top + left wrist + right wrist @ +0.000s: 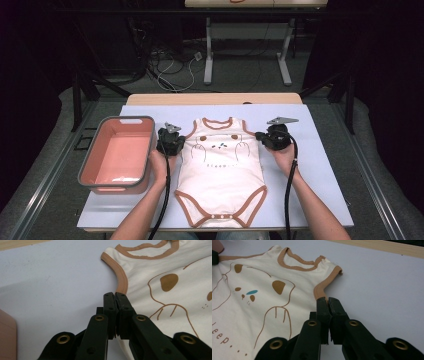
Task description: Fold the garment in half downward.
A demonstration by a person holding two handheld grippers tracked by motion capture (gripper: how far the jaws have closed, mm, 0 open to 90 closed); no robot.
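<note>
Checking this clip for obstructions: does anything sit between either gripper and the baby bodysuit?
Nothing visible does. The left gripper is shut on the bodysuit at its armhole trim, the right gripper likewise at the opposite armhole. The pink bin stands apart to the left.

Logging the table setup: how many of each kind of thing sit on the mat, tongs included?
Baby bodysuit: 1
Pink basin: 1
Tongs: 2, the left tongs and the right tongs, each shut on an armhole edge
Total: 4
</note>
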